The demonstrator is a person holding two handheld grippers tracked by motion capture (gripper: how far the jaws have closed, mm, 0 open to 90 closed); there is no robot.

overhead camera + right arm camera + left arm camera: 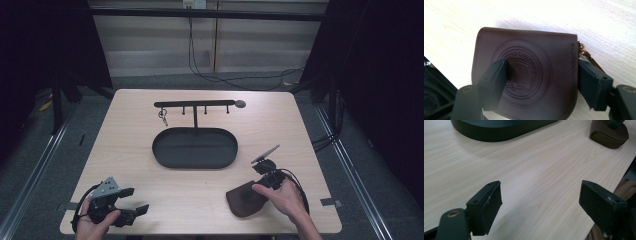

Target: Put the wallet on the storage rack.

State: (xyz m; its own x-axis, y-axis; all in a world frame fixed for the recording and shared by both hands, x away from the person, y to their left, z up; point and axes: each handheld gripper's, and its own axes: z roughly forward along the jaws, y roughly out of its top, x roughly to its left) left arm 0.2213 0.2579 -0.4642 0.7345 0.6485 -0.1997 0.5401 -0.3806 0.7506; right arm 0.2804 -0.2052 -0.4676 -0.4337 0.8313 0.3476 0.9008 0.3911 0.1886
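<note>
A dark brown leather pouch (pixel 245 200) with a round embossed emblem and a zip lies flat near the table's front right. My right gripper (pixel 257 191) points down onto it, held by a hand. In the right gripper view the pouch (pixel 536 50) lies under my right gripper (pixel 541 77). One jaw rests over the emblem and the other stands at the zip-side edge, still wide apart. My left gripper (pixel 136 200) is at the front left corner, open. In its own view my left gripper (pixel 540 197) has bare wood between the jaws, with the pouch (pixel 609 133) far off.
A black oval tray (pixel 160 150) sits mid-table; its rim (pixel 499 131) shows in the left gripper view. Behind it stands a black rack (pixel 195 104) with hooks, and a key bunch (pixel 163 116) hangs at its left end. The table's front edge is close to both hands.
</note>
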